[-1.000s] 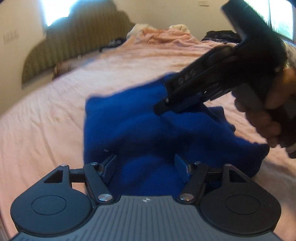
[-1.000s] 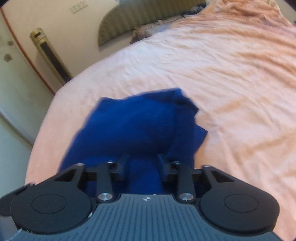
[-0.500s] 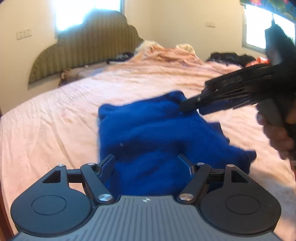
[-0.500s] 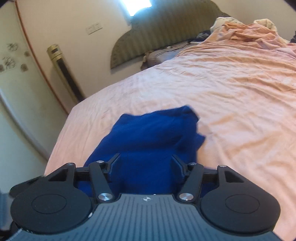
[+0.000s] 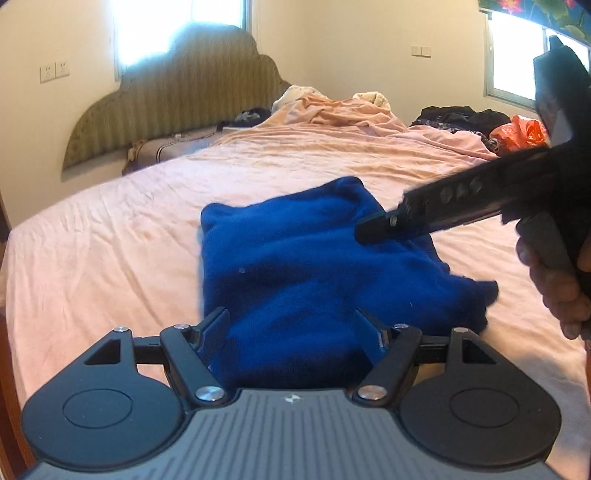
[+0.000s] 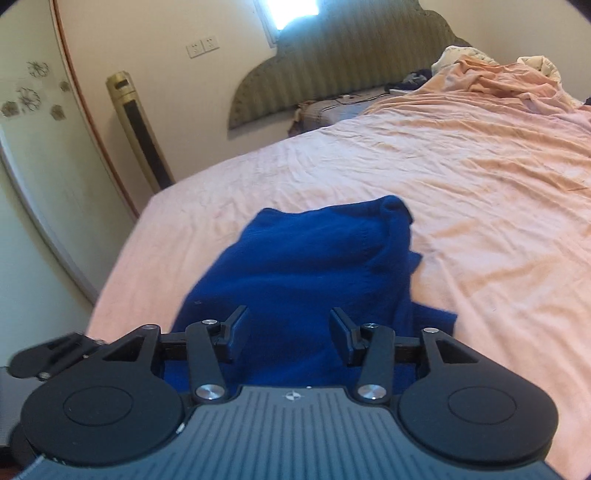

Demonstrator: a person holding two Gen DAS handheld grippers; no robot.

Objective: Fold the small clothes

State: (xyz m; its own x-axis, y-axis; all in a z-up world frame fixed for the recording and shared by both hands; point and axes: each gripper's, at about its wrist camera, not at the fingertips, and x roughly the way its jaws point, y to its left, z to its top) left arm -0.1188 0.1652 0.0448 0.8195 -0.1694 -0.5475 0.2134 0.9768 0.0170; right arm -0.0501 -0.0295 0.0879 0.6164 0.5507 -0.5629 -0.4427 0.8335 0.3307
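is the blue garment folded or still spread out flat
Folded, roughly. The blue knit garment lies in a compact, doubled-up block on the pink bedsheet, with a loose layer sticking out at its right edge. Neither tool grips it.

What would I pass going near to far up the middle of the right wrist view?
right gripper with jaws apart → blue garment → pink bedsheet → pillow → striped headboard → bright window

One blue garment [image 5: 295,266], one bed [image 5: 110,251], two hand-held grippers: left [image 5: 293,332], right [image 6: 288,330].
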